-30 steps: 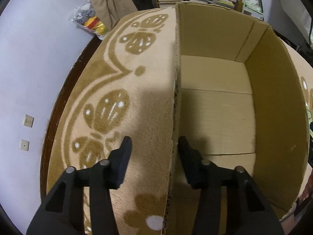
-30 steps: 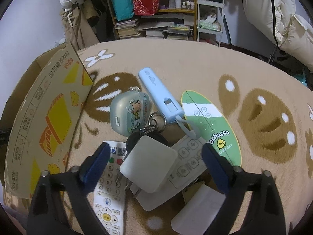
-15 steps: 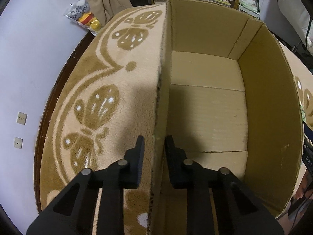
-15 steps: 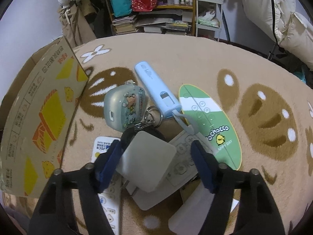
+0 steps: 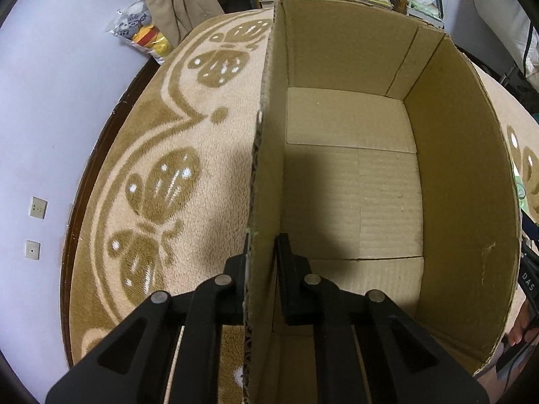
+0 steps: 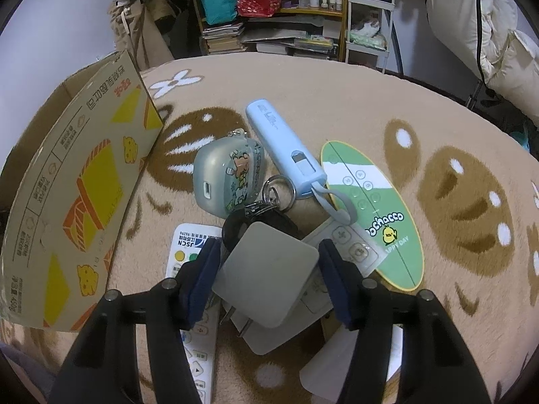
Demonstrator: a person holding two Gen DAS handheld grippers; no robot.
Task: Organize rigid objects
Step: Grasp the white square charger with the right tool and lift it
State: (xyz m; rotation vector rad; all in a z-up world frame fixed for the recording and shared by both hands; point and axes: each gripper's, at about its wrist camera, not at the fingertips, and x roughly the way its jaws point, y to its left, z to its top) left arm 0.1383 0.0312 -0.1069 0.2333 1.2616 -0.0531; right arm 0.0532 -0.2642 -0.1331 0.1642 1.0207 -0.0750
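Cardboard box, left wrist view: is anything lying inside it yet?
No. The cardboard box shows only its bare floor, while the left gripper pinches its near wall.

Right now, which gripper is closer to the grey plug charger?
Right. The right gripper has its fingers on either side of the grey plug charger. The left gripper is away at the cardboard box, clamping its wall.

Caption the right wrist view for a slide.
Right gripper jaws straddle a white charger atop remotes, keys and a blue power bank on the rug.
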